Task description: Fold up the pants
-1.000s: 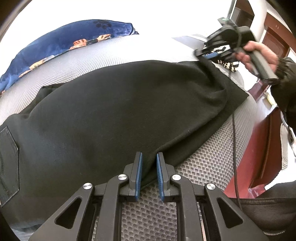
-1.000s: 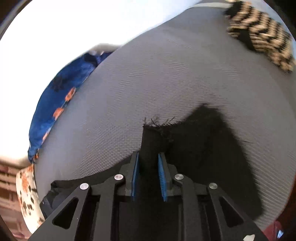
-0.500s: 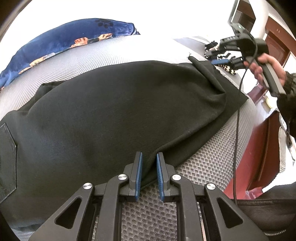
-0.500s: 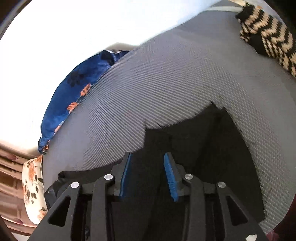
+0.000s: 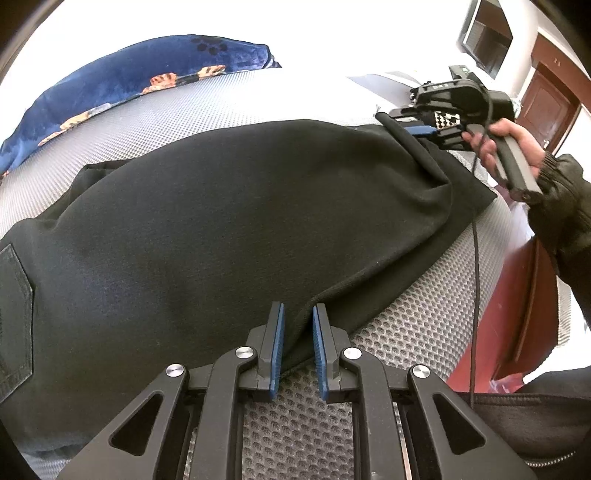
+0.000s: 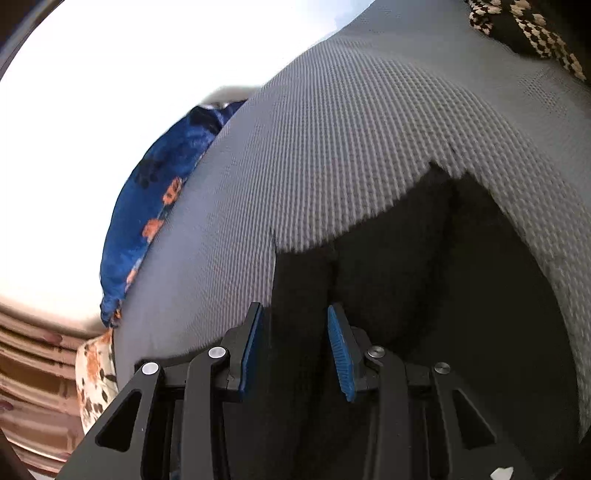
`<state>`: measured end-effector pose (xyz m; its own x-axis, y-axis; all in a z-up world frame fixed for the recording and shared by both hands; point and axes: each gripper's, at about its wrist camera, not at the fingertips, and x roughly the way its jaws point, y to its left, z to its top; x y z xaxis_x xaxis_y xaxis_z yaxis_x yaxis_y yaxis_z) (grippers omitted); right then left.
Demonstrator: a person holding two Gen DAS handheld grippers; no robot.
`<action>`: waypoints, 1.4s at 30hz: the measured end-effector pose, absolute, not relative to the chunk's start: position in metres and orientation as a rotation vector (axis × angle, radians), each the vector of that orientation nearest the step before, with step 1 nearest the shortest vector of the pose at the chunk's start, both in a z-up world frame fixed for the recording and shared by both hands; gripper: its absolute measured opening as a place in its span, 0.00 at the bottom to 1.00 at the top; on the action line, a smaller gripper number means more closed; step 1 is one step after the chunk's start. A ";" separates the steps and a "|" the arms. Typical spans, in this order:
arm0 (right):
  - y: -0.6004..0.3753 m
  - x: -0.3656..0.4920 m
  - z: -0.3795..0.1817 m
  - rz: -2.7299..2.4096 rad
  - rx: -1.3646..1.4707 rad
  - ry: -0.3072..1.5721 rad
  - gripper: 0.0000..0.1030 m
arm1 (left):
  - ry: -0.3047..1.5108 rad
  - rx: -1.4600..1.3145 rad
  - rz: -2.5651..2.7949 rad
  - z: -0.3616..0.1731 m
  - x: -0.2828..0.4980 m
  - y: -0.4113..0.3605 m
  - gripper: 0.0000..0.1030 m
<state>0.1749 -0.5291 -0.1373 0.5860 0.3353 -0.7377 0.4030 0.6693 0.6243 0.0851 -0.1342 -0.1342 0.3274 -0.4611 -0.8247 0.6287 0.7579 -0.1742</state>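
Note:
Black pants [image 5: 229, 221] lie across a grey mesh mattress [image 5: 399, 332], folded along their length. My left gripper [image 5: 298, 332] is shut on the near folded edge of the pants. My right gripper [image 5: 417, 125] is at the far leg hem, held in a hand. In the right wrist view the right gripper [image 6: 295, 332] is open, its blue pads apart over the black hem [image 6: 406, 295], which lies flat on the mattress [image 6: 369, 147].
A blue floral pillow [image 5: 122, 92] lies at the far left of the mattress and shows in the right wrist view [image 6: 155, 206]. A black-and-cream knitted item [image 6: 528, 33] lies at the far corner. Red-brown wooden furniture [image 5: 517, 295] stands beside the mattress on the right.
My right gripper opened and let go of the pants hem, which now lies flat on the mattress. My left gripper stayed shut on the near edge.

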 end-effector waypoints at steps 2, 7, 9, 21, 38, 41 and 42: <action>-0.534 0.181 -0.136 -0.046 0.892 0.962 0.28 | 1.011 0.188 -0.717 -0.134 0.085 -0.134 0.16; -0.544 0.185 -0.143 -0.026 0.944 0.947 0.07 | 1.012 0.188 -0.717 -0.134 0.085 -0.134 0.16; -0.544 0.180 -0.137 -0.035 0.922 0.932 0.05 | 1.014 0.188 -0.717 -0.134 0.086 -0.134 0.16; -0.579 0.024 -0.088 -0.412 0.783 0.889 0.03 | 1.001 0.225 -0.736 -0.133 0.082 -0.135 0.16; -0.570 -0.006 -0.135 -0.557 0.730 0.984 0.02 | 1.018 0.244 -0.783 -0.130 0.080 -0.122 0.11; -0.569 -0.007 -0.133 -0.575 0.742 0.976 0.02 | 1.009 0.252 -0.776 -0.130 0.077 -0.123 0.11; -0.570 -0.007 -0.133 -0.575 0.748 0.975 0.02 | 1.002 0.255 -0.772 -0.130 0.075 -0.123 0.11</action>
